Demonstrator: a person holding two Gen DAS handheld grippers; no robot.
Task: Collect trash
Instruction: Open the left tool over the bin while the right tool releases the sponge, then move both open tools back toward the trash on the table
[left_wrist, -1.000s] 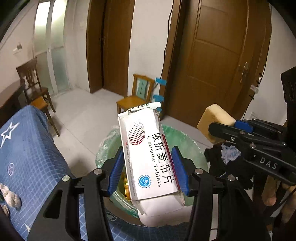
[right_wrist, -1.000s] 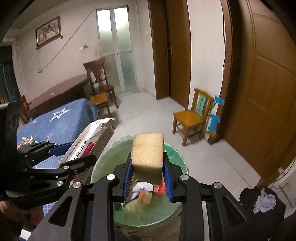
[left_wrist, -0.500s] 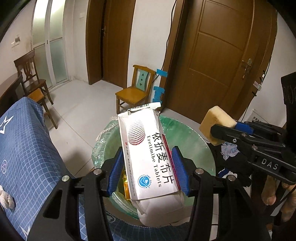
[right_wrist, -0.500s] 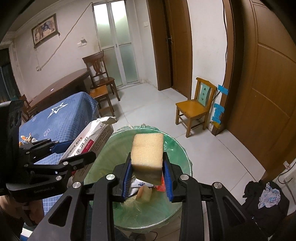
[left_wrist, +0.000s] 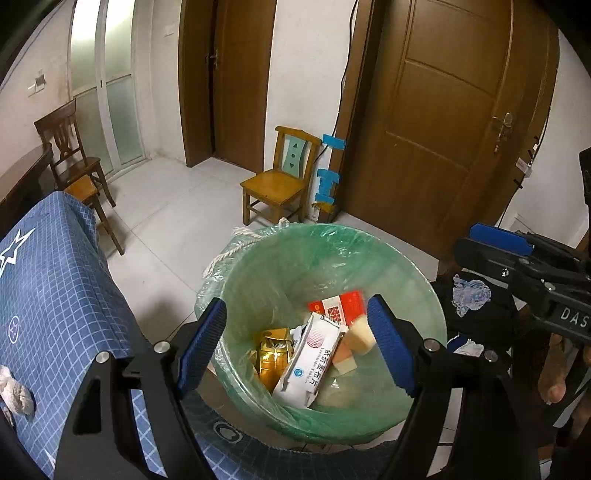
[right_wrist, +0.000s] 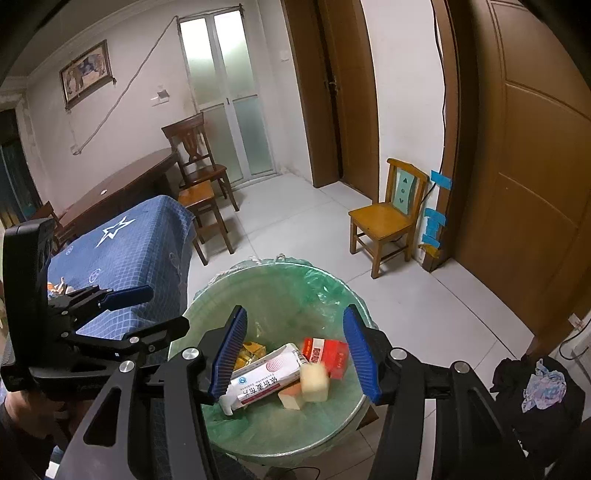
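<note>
A bin with a green liner stands on the floor below both grippers. Inside lie a white tablet box, a yellow sponge, a red box and a gold packet. My left gripper is open and empty above the bin; it also shows at the left of the right wrist view. My right gripper is open and empty above the bin, and its blue fingertip shows at the right of the left wrist view.
A table with a blue star cloth stands left of the bin, with crumpled scraps on it. A small wooden chair stands by the wall. Dark clothes lie at the right.
Both grippers have opened. The tablet box has dropped from the left gripper and the sponge from the right gripper into the bin.
</note>
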